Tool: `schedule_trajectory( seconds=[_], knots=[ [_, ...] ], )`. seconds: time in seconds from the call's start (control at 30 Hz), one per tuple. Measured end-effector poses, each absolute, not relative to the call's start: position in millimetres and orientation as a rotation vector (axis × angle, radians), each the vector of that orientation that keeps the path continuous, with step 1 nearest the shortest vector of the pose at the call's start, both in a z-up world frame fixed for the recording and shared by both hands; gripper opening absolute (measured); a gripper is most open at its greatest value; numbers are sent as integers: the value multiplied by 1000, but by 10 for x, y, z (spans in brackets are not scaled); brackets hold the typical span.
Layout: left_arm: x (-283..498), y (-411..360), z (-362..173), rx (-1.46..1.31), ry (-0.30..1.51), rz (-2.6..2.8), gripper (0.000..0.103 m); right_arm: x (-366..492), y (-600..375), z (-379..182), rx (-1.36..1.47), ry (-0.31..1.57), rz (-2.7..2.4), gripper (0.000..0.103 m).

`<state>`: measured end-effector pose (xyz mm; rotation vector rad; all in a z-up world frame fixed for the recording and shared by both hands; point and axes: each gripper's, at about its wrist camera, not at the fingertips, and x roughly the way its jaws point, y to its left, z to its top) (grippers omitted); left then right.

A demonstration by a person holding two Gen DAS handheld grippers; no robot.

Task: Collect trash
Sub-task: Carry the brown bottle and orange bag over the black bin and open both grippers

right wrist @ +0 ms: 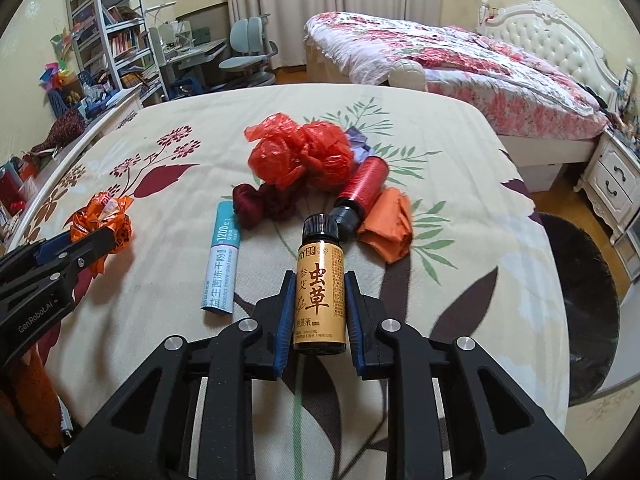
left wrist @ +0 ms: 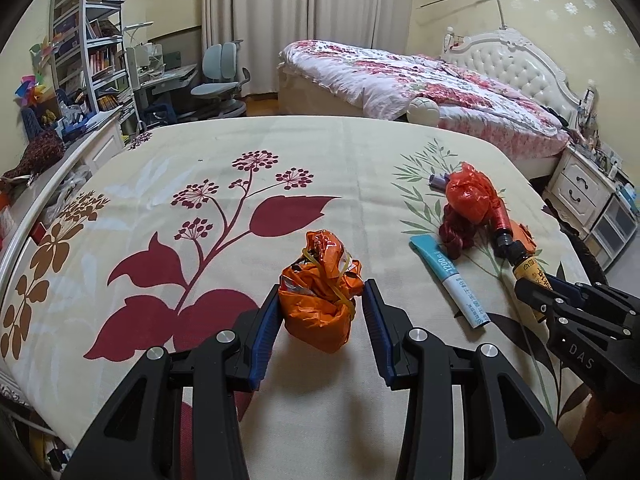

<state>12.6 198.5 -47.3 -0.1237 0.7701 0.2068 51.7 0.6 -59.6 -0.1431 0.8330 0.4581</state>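
My left gripper (left wrist: 323,286) is shut on a crumpled orange wrapper ball (left wrist: 316,292) bound with a rubber band, just above the floral bedsheet (left wrist: 240,152). In the right wrist view it shows at the left edge, wrapper (right wrist: 100,220) in its tips. My right gripper (right wrist: 319,275) is shut on a small yellow-labelled bottle (right wrist: 319,300) with a black cap, pads pressed on both sides. Ahead of it lie a red plastic bag (right wrist: 300,156), a blue-white tube (right wrist: 224,264), a red cylinder bottle (right wrist: 364,188), an orange paper wad (right wrist: 386,228) and a dark red scrunched piece (right wrist: 260,204).
A dark round object (right wrist: 580,300) sits on the floor off the bed's right edge. Beyond are a second bed (right wrist: 460,60), a white nightstand (right wrist: 612,184), a desk chair (right wrist: 248,52) and a bookshelf (right wrist: 104,28). A white rail (left wrist: 48,184) borders the bed's left side.
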Motion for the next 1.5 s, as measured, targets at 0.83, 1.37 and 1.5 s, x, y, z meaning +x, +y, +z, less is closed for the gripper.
schedule_trajectory(
  seconds=[0.83, 1.37, 1.5],
  knots=[
    [366, 837, -252, -26, 721, 13, 42, 619, -1312, -360, 28, 734, 205, 23],
    [980, -347, -229, 41, 672, -192, 42, 976, -2249, -522, 79, 721, -35, 23],
    [1151, -578, -299, 57, 676, -217, 42, 1053, -2398, -584, 88, 729, -66, 23]
  ],
)
